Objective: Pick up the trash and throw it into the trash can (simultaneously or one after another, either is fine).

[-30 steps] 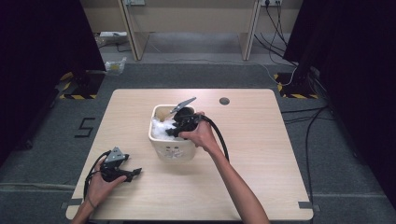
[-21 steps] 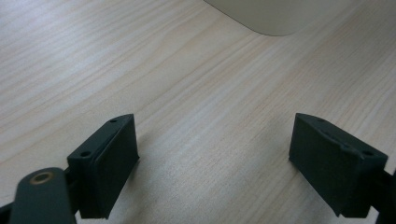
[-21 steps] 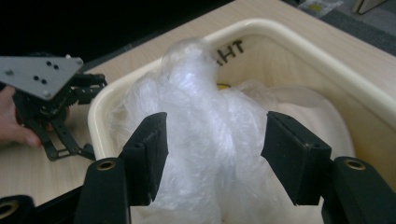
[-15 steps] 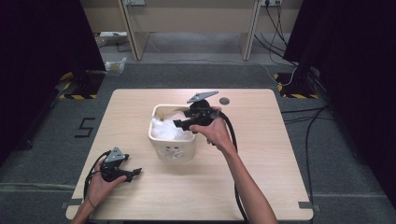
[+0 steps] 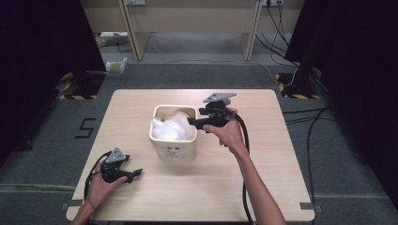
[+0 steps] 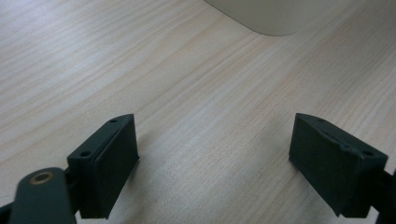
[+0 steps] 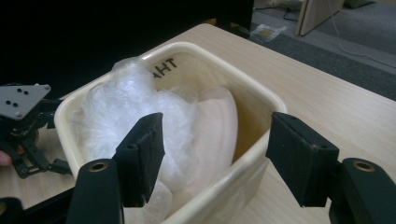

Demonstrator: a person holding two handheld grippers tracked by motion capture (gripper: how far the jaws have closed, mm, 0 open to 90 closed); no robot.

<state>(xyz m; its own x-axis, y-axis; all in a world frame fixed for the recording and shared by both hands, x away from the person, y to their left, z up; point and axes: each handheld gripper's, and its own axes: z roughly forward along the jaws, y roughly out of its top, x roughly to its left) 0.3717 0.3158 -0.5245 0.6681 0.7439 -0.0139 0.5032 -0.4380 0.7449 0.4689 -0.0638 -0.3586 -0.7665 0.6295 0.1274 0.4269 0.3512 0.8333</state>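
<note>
Showing "AHT" lettering inside bin [image 7: 261, 100], right gripper view, plastic wrap [image 7: 126, 107]

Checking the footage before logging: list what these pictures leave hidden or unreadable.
- Bin floor: hidden under the crumpled clear plastic, both the high and right gripper views.
- Bin lettering: partly covered by the plastic.
- Bin front print: too small, high view.
- Bin in left gripper view: cut off by the top edge.

We see a light wooden tabletop [image 5: 141, 101] on grey carpet [image 5: 328, 154], with dark curtains [image 5: 42, 42] at both sides. Behind stands a pale wooden desk frame [image 5: 192, 18], cables [image 5: 300, 70] trailing beside it. Yellow-black hazard tape [image 5: 77, 96] marks the stand bases, and what may be a clear bag [image 5: 116, 65] lies on the floor
</note>
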